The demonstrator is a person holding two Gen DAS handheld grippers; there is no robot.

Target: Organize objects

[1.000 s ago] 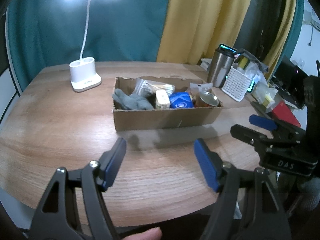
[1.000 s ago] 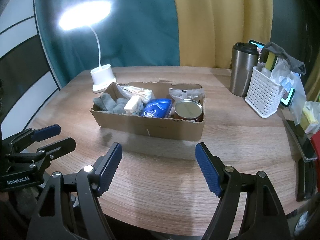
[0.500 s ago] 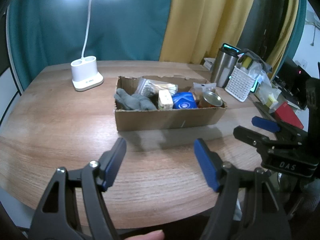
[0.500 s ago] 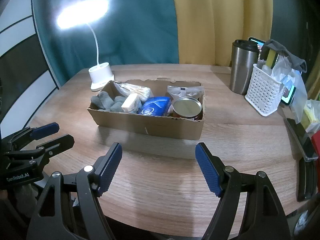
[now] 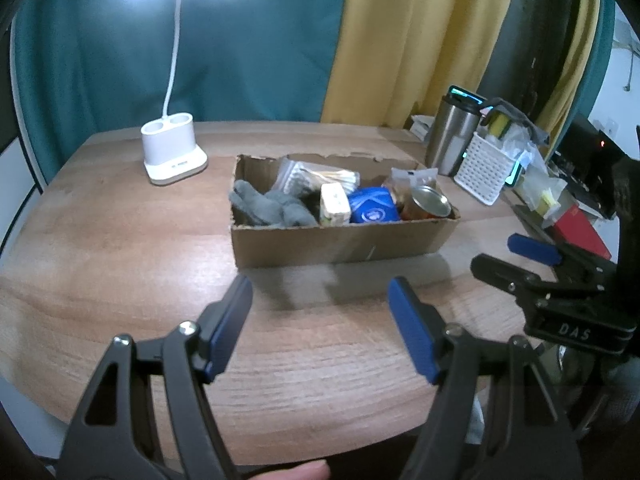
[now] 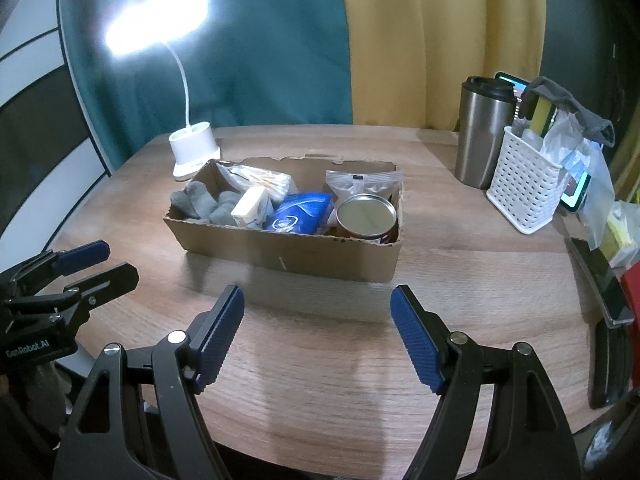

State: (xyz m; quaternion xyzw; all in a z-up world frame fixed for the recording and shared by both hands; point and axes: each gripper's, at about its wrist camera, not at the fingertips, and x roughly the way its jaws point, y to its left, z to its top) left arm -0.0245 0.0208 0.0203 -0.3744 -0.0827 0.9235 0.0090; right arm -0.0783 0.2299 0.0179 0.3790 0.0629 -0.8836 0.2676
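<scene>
An open cardboard box (image 5: 340, 240) (image 6: 288, 252) stands mid-table. It holds grey gloves (image 5: 268, 204) (image 6: 204, 204), a clear packet of cotton swabs (image 5: 316, 178) (image 6: 260, 180), a pale small box (image 5: 334, 210) (image 6: 250, 208), a blue pouch (image 5: 374, 210) (image 6: 304, 214), a tin can (image 5: 430, 204) (image 6: 366, 214) and a clear snack bag (image 6: 360, 182). My left gripper (image 5: 320, 320) (image 6: 80, 264) is open and empty in front of the box. My right gripper (image 6: 316, 332) (image 5: 516, 256) is open and empty, also short of the box.
A white desk lamp (image 5: 174, 156) (image 6: 192, 152) stands behind the box on the left. A steel tumbler (image 5: 452, 140) (image 6: 484, 132) and a white perforated basket (image 5: 484, 168) (image 6: 524, 184) stand at the right. A red item (image 5: 580, 232) lies at the table's right edge.
Both grippers have drifted slightly toward the box and stay open. Nothing in the box has moved.
</scene>
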